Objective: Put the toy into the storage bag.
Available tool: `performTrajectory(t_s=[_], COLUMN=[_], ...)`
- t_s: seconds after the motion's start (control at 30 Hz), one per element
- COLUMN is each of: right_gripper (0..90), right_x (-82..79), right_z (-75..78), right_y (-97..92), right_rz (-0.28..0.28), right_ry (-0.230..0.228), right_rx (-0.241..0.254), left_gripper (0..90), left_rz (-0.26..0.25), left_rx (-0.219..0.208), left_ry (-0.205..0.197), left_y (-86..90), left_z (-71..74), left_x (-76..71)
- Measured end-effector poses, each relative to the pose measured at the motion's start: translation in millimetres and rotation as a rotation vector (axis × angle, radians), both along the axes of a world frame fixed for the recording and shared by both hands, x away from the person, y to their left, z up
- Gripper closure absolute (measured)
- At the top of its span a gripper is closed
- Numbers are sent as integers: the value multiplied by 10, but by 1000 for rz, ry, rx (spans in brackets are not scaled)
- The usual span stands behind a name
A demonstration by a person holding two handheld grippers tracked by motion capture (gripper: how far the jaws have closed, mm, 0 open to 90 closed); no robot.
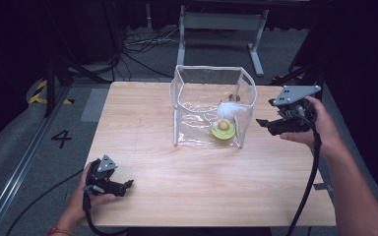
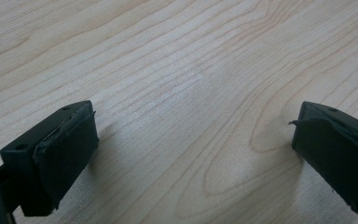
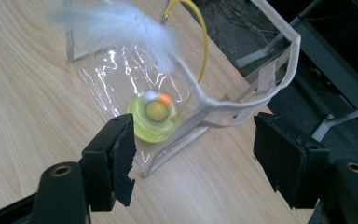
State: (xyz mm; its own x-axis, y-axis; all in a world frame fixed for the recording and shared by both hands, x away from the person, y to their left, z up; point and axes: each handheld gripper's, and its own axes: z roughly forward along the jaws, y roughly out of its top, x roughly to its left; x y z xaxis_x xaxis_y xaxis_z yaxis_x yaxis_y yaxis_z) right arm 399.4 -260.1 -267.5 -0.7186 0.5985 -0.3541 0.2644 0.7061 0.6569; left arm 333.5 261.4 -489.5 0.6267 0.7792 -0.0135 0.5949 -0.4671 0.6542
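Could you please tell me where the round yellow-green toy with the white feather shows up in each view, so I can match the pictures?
High view: the round yellow-green toy sits right of centre, inside the clear plastic box, near its front right corner.
Left gripper view: bare wooden table between the open left gripper.
Right gripper view: the toy lies at centre, beyond the open right gripper.
Shared landmark: the box's white-edged corner.

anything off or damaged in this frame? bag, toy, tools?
Minor only. The clear bag stands upright on the table, its rim bowed and its front wall creased. The feather toy sits inside, not spilled. The left tool's pads look frayed at the edges. The right tool is open beside the bag, holding nothing.
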Motion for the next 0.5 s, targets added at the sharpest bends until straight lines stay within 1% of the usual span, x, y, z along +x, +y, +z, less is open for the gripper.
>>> performTrajectory(t_s=[0.17, 0.2, 0.27, 0.33, 0.5], right_gripper=[287, 287, 283, 277, 261], right_x=[-56, -68, -78, -87, -124], right_z=[-200, -242, -337, -428, -627], right_y=[-121, -137, -185, -220, -295], right_rz=[-8, -16, -28, -29, -46], right_ry=[16, 20, 20, 39, 55], right_rx=[9, 8, -2, -6, -41], left_gripper=[5, 5, 5, 5, 5], left_rz=[0, 0, 1, 0, 2], left_rx=[0, 0, 0, 0, -2], left_ry=[0, 0, 0, 0, 2], left_y=[0, 0, 0, 0, -1], left_z=[0, 0, 0, 0, -1], left_x=[0, 0, 0, 0, -1])
